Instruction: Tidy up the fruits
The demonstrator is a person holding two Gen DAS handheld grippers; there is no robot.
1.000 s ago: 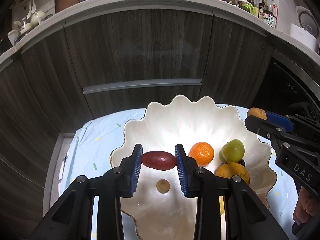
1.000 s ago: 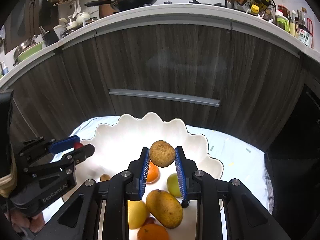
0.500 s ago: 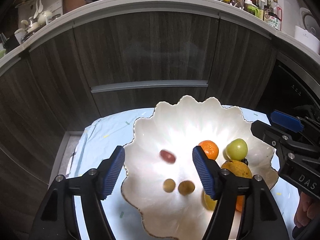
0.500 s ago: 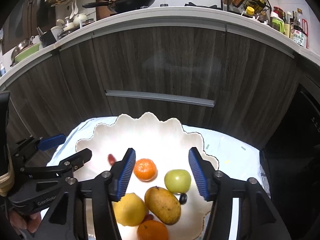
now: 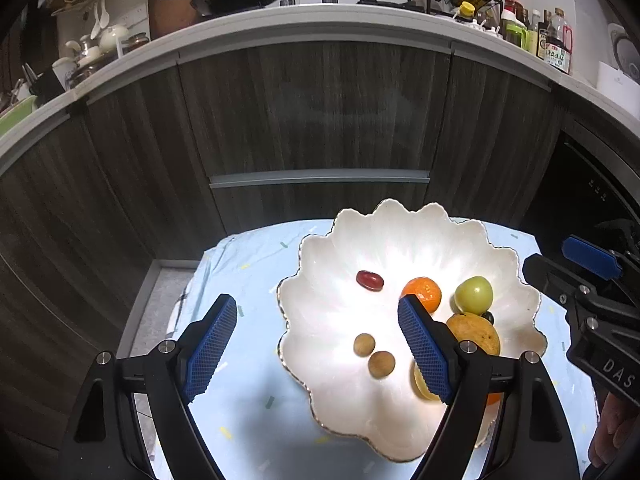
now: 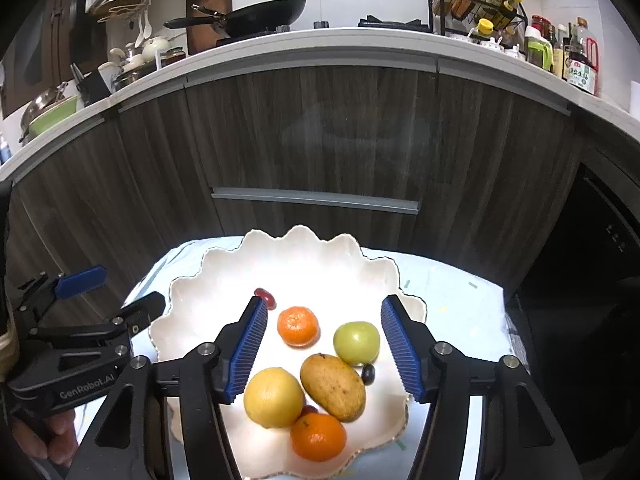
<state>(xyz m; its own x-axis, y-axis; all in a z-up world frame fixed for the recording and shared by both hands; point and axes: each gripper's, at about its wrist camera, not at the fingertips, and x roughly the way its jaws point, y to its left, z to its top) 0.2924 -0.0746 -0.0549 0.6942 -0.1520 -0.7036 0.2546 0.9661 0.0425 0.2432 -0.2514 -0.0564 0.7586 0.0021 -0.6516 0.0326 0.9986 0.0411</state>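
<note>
Left gripper (image 5: 318, 350) spread wide, blue ribbed pads (image 5: 212, 346) far apart, nothing held between them; poised above the near-left part of a white scalloped bowl (image 5: 400, 216). Below and between the left fingers, two small round brown fruits (image 5: 364, 345) lying just beside each other on the bowl floor, a dark red oblong fruit (image 5: 370, 280) farther in and apart from them. Right gripper (image 6: 322, 354) likewise wide open and empty, hanging over the other side of the same bowl. Framed between its pads (image 6: 400, 354): a small orange mandarin (image 6: 298, 326), a green apple (image 6: 356, 342) just right of it, a brownish-yellow mango (image 6: 333, 386) lying tilted in front, a yellow lemon-like fruit (image 6: 274, 397) touching the mango's left side, a second mandarin (image 6: 318, 436) nearest the camera, a small dark grape (image 6: 368, 373) tucked by the mango's far end. All fruit inside the bowl, clustered toward the right gripper's side, the small pieces loose toward the left. Bowl resting on a pale blue cloth (image 5: 248, 276) over a low table. Beyond it, dark wood-grain cabinet fronts (image 6: 320, 140) with a grey handle rail, a white counter above carrying a black wok (image 6: 256, 14), bottles and a spice rack.
</note>
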